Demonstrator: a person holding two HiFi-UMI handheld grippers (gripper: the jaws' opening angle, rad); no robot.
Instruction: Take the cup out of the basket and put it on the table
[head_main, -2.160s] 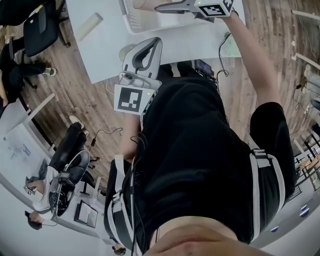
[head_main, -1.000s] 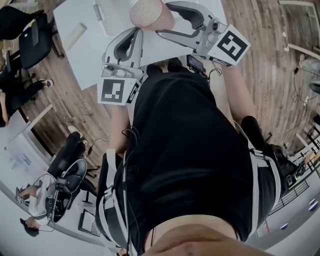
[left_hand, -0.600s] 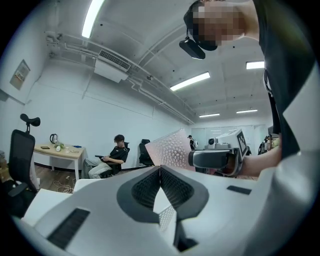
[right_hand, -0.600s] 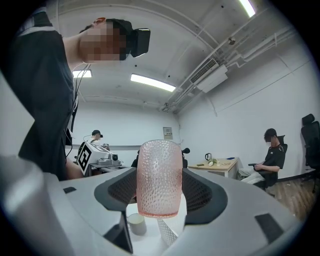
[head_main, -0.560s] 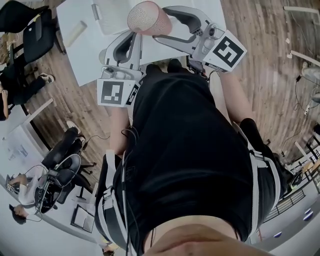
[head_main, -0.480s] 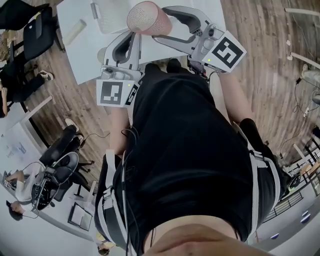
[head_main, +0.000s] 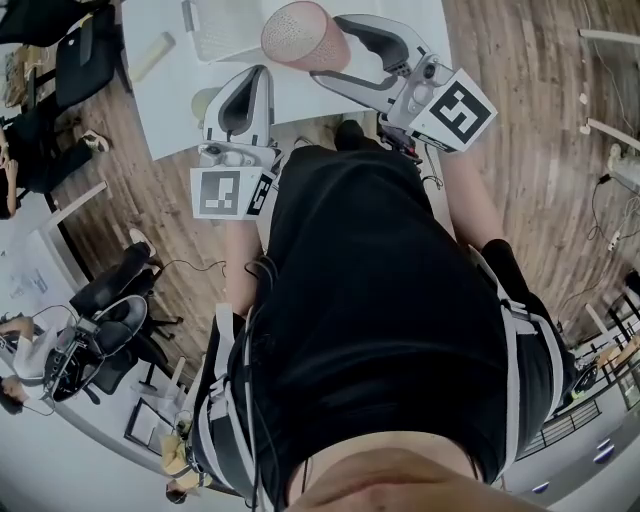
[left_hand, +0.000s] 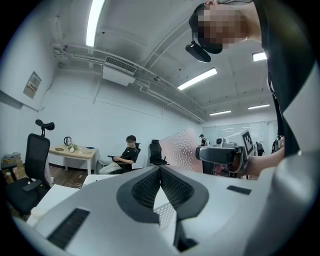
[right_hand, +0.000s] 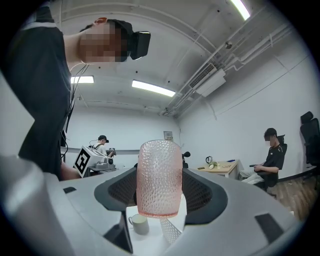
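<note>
Over the table (head_main: 170, 95), the right gripper (head_main: 327, 50) grips the pink cup (right_hand: 159, 177) upright in the air. Beside it, the left gripper (left_hand: 160, 172) is empty, jaws pressed together.

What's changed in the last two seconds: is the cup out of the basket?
The right gripper, which was reaching out over the basket, has drawn back toward the person with the pink cup clamped in its jaws, held in the air over the table. The left gripper stayed shut near the table edge.
</note>
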